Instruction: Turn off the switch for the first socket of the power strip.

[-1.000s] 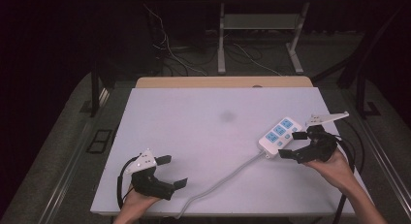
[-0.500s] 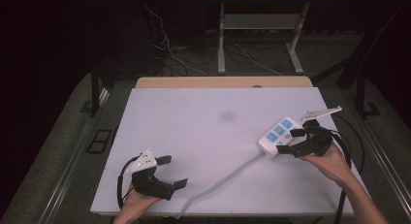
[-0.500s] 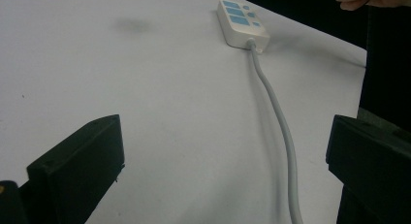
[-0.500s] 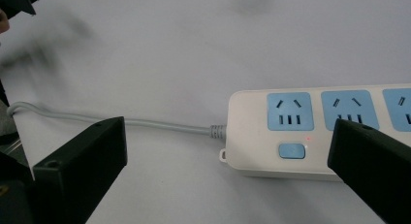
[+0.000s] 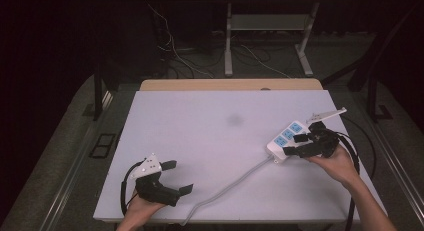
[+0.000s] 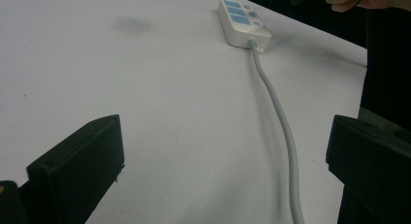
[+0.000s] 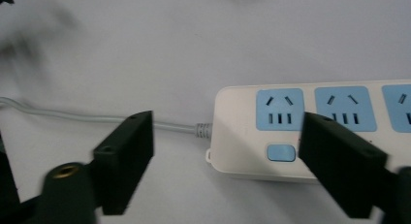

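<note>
A white power strip point(image 5: 284, 139) with blue sockets lies at the table's right side; its grey cable point(image 5: 225, 188) runs to the front edge. My right gripper point(image 5: 296, 144) hovers open just above the strip's cable end, with nothing between its jaws. In the right gripper view the power strip point(image 7: 310, 127) sits between and behind the jaws, one jaw over its blue switch. My left gripper point(image 5: 176, 176) rests open near the front left corner. In the left gripper view, the power strip point(image 6: 242, 21) is far off and the cable point(image 6: 276, 112) runs toward me.
The white table top point(image 5: 210, 141) has a faint dark smudge point(image 5: 234, 120) near its middle. A wooden board edge point(image 5: 230, 84) lies along the far side. Table legs and loose cables point(image 5: 250, 56) stand on the dark floor behind.
My right gripper has moved left and a little forward onto the cable end of the power strip. The left gripper has stayed where it was.
</note>
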`<state>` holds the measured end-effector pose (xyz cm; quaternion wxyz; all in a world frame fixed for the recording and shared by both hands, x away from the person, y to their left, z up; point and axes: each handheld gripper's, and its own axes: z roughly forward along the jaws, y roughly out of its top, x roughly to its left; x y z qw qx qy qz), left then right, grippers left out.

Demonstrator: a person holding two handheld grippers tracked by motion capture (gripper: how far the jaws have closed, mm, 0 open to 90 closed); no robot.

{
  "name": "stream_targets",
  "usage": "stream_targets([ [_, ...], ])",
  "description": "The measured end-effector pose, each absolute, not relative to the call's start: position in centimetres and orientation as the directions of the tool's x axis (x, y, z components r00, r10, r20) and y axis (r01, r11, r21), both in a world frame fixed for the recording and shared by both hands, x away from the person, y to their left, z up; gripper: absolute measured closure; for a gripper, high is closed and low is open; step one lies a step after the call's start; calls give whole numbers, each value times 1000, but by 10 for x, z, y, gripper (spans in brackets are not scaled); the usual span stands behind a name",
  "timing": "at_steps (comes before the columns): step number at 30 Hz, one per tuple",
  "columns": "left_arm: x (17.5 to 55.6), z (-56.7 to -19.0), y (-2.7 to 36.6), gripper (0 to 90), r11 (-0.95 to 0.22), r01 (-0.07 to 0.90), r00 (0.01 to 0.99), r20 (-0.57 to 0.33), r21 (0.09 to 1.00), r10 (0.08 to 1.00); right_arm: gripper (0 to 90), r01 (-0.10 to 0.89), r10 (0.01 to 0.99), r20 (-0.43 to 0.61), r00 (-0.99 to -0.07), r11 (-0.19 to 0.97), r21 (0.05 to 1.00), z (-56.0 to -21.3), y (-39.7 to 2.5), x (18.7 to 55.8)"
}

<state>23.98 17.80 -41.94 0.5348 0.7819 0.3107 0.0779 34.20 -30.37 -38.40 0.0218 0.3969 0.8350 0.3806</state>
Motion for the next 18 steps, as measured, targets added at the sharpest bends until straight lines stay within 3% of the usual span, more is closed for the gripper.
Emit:
stream_targets([
  [14, 240, -419, 177, 0, -238, 399, 795, -205, 885, 570, 725, 639, 693, 216, -687, 435, 635, -391, -299, 349],
  [18, 240, -420, 178, 0, -239, 400, 795, -205, 885, 571, 803, 642, 700, 212, -682, 435, 631, -393, -302, 352],
])
